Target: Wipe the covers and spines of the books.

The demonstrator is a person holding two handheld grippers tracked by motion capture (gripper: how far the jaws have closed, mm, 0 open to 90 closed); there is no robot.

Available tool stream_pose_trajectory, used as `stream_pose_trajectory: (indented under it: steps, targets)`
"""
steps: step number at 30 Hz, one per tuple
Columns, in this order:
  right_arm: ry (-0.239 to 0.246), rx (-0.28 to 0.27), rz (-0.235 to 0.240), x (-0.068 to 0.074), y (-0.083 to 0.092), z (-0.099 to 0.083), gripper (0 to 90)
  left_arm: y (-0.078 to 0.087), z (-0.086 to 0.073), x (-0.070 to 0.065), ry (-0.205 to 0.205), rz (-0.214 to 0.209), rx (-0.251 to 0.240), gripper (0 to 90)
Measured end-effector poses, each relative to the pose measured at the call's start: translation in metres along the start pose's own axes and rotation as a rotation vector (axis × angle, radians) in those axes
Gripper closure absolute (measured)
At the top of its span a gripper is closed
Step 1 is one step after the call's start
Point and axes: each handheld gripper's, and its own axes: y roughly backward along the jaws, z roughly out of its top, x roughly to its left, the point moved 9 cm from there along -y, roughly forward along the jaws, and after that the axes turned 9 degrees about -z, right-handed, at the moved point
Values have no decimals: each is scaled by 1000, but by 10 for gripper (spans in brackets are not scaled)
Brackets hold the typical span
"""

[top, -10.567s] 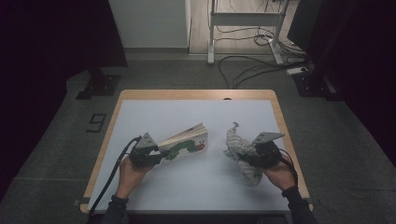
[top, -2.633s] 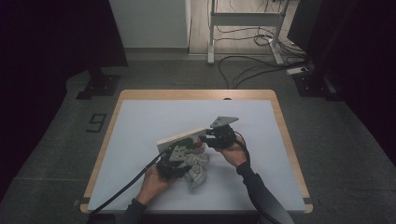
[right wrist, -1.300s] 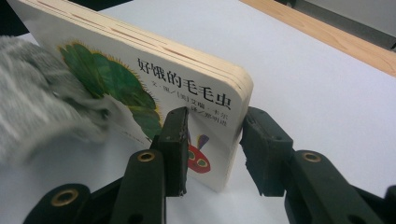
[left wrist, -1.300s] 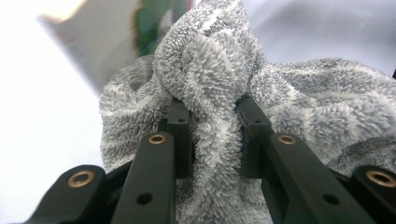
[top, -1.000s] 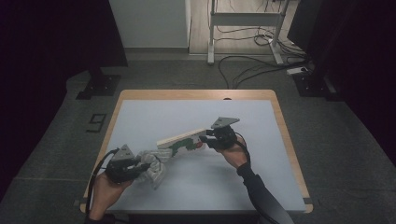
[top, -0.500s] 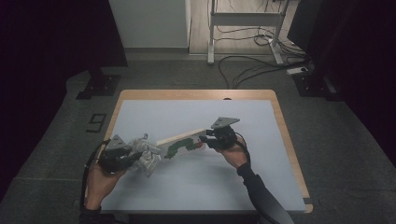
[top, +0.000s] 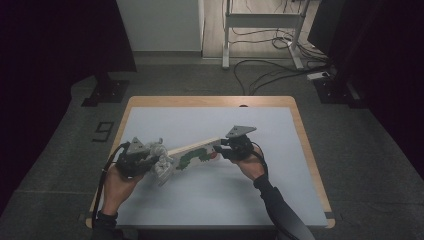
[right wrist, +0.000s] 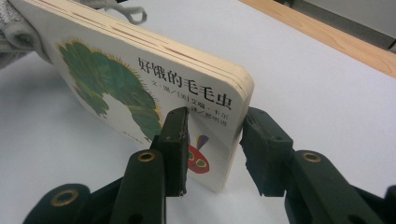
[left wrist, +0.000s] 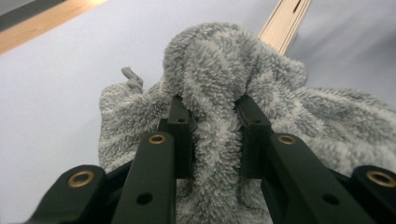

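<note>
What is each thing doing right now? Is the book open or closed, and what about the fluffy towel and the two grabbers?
Board book: closed, tilted, one end lifted off the table.
Grey towel: bunched up, touching the book's far end.
Left gripper: shut on the towel.
Right gripper: shut on the book's corner.

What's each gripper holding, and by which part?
Left gripper pinches a bunched fold of the grey towel. Right gripper clamps the board book at its near corner.

One grey cloth (top: pixel 161 162), one board book (top: pixel 195 152) and two claws on one table (top: pixel 280 200).
</note>
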Motion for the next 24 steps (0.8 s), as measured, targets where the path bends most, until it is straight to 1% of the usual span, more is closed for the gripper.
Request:
stream_pose_trajectory:
  steps: [7,12,16,18,24]
  targets:
    - [0,-1,0,0,0,0,602,-16,-15,-1,21,-18,23,718]
    - [0,-3,-2,0,0,0,602,-29,-27,-1,31,-26,54,717]
    - [-1,-5,-3,0,0,-1,602,-36,-34,0,36,-31,74,718]
    - [-1,-6,-3,0,0,-1,602,-40,-37,0,31,-32,84,717]
    - [0,-7,-3,0,0,-1,602,-46,-42,-1,34,-36,91,719]
